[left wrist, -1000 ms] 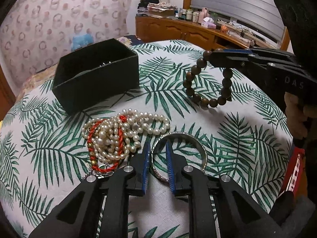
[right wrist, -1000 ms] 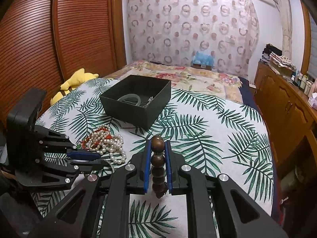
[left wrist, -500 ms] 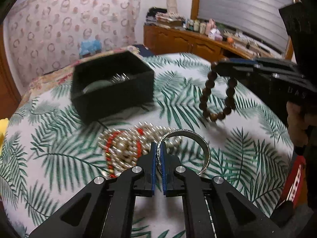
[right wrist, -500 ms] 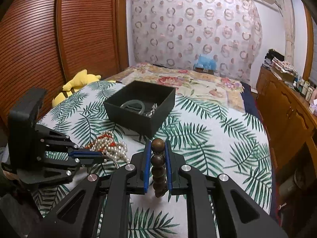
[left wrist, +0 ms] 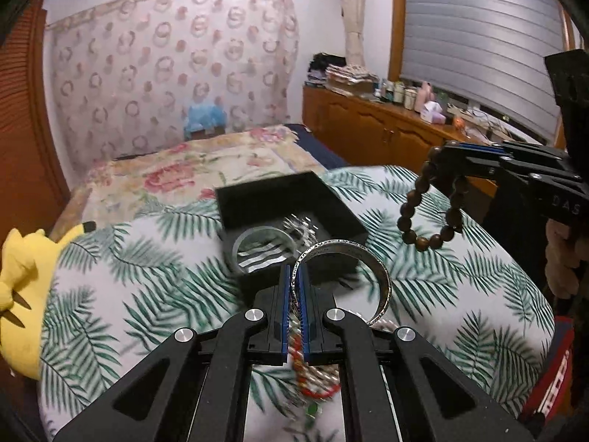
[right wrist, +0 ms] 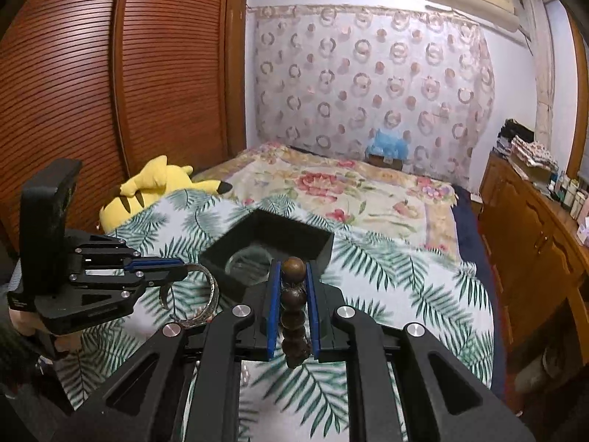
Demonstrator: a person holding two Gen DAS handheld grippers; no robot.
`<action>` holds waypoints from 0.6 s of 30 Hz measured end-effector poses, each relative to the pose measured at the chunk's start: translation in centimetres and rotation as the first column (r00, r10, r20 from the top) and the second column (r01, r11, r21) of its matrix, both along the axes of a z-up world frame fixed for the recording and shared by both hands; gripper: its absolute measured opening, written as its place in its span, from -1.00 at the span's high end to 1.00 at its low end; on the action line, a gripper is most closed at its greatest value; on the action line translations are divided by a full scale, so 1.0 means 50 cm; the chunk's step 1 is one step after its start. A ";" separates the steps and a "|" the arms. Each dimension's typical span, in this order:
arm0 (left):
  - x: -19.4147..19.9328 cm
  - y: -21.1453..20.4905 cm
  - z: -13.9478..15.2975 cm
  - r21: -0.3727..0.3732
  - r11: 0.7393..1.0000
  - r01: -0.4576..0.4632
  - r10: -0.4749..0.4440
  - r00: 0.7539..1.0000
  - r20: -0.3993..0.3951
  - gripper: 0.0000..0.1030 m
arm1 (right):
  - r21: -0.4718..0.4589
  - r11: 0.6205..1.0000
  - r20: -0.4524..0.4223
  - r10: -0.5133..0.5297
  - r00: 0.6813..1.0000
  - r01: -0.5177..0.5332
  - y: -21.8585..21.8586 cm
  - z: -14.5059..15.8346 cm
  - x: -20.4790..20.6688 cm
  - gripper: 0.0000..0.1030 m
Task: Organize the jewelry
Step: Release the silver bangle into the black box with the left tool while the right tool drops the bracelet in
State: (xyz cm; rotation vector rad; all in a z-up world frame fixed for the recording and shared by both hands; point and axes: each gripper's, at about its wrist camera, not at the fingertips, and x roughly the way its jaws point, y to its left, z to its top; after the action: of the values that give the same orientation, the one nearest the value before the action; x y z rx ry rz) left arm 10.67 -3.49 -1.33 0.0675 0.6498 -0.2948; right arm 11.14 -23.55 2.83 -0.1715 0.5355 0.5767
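A: Two grippers are showing, each one carrying a piece; is the left gripper (left wrist: 294, 276) pinching anything?

B: Affirmative; its blue pads are pressing together on the rim of the silver bangle (left wrist: 381, 276); the band is standing on edge between the jaws, and the rest of the hoop is curving out to the right of the fingertips, clear of the leaf-print cloth (left wrist: 110, 294).

A: And the right gripper (right wrist: 293, 269)?

B: Its jaws are standing narrowly apart and clamping the wooden bead bracelet (right wrist: 293, 296); one bead is sitting at the fingertips, others are lining up behind it between the pads; in the left wrist view the loop is hanging free below the fingertips, above the cloth.

A: Where is the black box (left wrist: 287, 199) lying relative to both?

B: It is sitting open on the cloth, ahead of both sets of fingertips; the bangle is overlapping its near edge in the left wrist view; a pale green bangle (left wrist: 265, 239) and a small silvery piece are resting inside.

A: Anything remaining on the cloth?

B: The pearl and red bead strands (left wrist: 313, 372) are lying below the left gripper, partly hidden by its body and blurred; a yellow plush toy (right wrist: 154, 188) is resting at the cloth's far left edge.
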 end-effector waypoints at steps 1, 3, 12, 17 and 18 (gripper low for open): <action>0.005 0.003 0.004 0.000 1.000 -0.006 0.006 1.000 0.001 0.93 | 0.003 1.000 0.004 0.002 1.000 -0.002 0.003 0.006 0.004 0.71; 0.018 0.013 0.010 -0.001 1.000 -0.022 0.022 1.000 0.001 0.93 | 0.007 1.000 0.013 0.005 1.000 -0.005 0.009 0.017 0.011 0.71; 0.069 0.029 0.019 0.000 0.999 -0.047 0.047 0.999 0.001 0.93 | -0.010 1.000 0.027 -0.009 1.000 0.009 0.023 0.044 0.055 0.71; 0.115 0.027 0.011 0.006 0.998 -0.067 0.067 0.998 -0.012 0.93 | 0.005 1.000 0.010 -0.017 1.000 0.017 0.025 0.061 0.103 0.71; 0.121 0.025 0.010 0.007 0.998 -0.068 0.069 0.998 -0.014 0.93 | 0.003 1.000 0.009 -0.020 1.000 0.020 0.026 0.061 0.110 0.71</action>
State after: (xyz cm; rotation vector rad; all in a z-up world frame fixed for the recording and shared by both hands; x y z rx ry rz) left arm 16.74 -2.22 -0.81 0.0490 0.6658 -0.2273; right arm 16.65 -22.26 5.86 -0.1662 0.5272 0.5568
